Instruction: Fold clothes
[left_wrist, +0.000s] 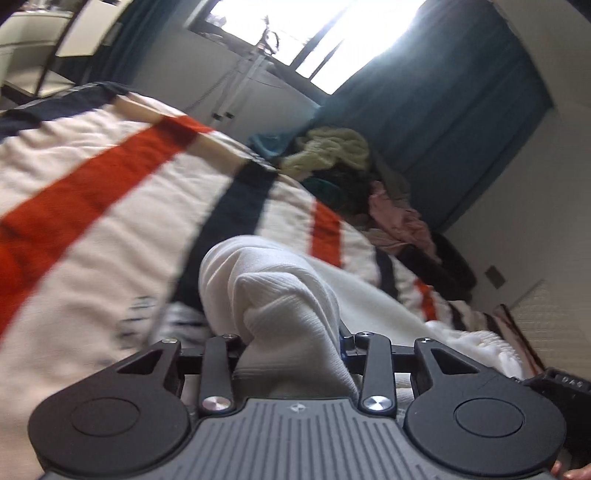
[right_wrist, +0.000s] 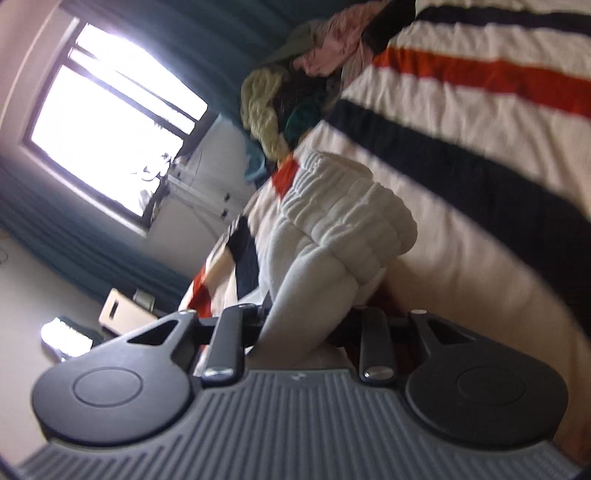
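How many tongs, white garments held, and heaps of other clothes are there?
Tongs: 2, left tongs and right tongs
White garment gripped by both: 1
Heap of unfolded clothes on the striped bedspread: 1
Total: 4

One white garment (left_wrist: 280, 295), gripped at two places. Two tongs: the left tongs (left_wrist: 291, 343) and the right tongs (right_wrist: 306, 325), one in each view. One bed with one striped cover (left_wrist: 92, 192), white with red and dark bands. One heap of clothes (left_wrist: 343, 162) at the far end; the pieces in it cannot be counted. One window (right_wrist: 110, 122). Two teal curtains (left_wrist: 443, 103).
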